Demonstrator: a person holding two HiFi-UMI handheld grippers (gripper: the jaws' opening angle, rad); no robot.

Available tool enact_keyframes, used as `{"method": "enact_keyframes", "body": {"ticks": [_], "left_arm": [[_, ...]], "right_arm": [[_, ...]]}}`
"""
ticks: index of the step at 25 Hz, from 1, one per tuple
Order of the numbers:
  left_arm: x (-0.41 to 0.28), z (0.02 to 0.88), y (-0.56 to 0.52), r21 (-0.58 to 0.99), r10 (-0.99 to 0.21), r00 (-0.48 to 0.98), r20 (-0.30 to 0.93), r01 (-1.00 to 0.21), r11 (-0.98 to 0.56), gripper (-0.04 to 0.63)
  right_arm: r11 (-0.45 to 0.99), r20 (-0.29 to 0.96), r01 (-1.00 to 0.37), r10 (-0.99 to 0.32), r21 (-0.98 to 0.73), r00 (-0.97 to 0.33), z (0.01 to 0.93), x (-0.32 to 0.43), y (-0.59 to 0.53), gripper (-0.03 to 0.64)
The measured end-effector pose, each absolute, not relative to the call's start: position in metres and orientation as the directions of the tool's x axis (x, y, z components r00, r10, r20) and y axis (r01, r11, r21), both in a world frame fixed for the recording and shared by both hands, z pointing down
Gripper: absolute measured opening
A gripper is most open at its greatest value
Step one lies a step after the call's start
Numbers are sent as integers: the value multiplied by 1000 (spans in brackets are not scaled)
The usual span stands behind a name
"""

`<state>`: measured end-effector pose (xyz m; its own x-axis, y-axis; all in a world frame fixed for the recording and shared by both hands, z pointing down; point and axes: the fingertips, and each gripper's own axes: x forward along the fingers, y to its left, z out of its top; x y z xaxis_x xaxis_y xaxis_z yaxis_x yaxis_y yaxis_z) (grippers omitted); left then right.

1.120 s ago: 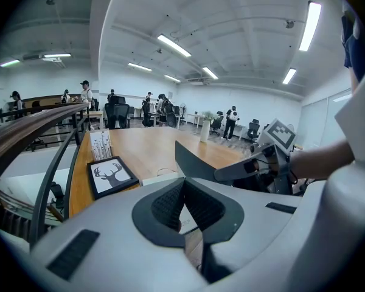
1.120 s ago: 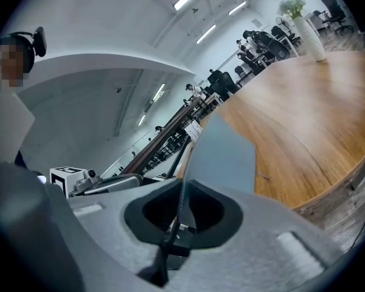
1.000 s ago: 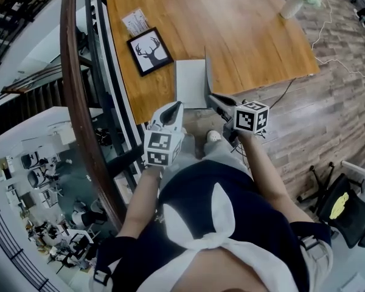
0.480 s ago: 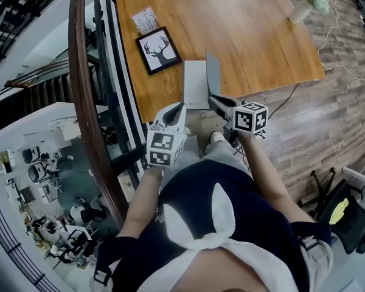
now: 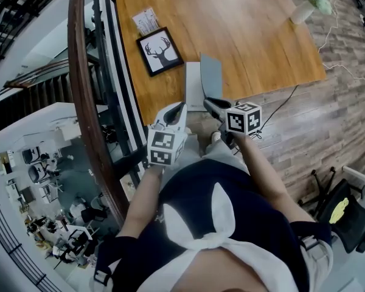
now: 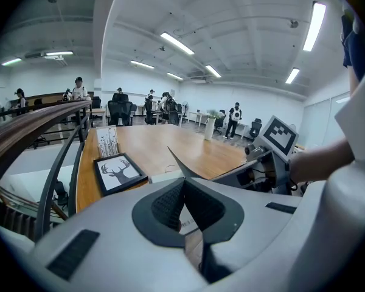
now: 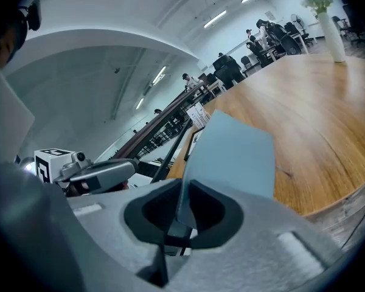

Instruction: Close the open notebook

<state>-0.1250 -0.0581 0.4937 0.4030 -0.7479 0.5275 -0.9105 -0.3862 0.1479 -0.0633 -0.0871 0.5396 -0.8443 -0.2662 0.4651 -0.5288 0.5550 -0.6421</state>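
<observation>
The notebook (image 5: 193, 83) lies near the front edge of the wooden table (image 5: 243, 29), its white left page flat. Its grey-blue cover (image 5: 211, 75) stands raised and leans left over that page. My right gripper (image 5: 208, 103) is shut on the cover's lower edge; in the right gripper view the cover (image 7: 231, 154) rises from between the pads of the right gripper (image 7: 184, 190). My left gripper (image 5: 177, 109) hangs just off the table's front edge, left of the notebook, shut and holding nothing. In the left gripper view the left gripper (image 6: 182, 184) points at the cover's dark edge (image 6: 184, 168).
A framed deer picture (image 5: 164, 50) and a printed card (image 5: 146, 20) sit on the table left of the notebook. A vase with a plant (image 5: 309, 5) stands at the far right corner. A curved wooden railing (image 5: 84, 102) runs along the left. A cable (image 5: 278, 101) trails on the floor.
The right gripper has moved left with the cover, which has swung from upright and edge-on to leaning over the white page. The left gripper has stayed put.
</observation>
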Motion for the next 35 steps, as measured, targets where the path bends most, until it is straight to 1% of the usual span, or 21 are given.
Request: {"method": "enact_keyframes", "body": {"ticks": [10, 35], "left_arm": [[-132, 502, -63, 160, -737, 405, 541, -910, -383, 17], [-142, 517, -69, 181, -710, 411, 572, -908, -379, 18]], "right_arm": [[562, 512, -548, -239, -620, -825, 553, -79, -86, 40], [569, 578, -561, -175, -601, -797, 590, -105, -83, 46]]}}
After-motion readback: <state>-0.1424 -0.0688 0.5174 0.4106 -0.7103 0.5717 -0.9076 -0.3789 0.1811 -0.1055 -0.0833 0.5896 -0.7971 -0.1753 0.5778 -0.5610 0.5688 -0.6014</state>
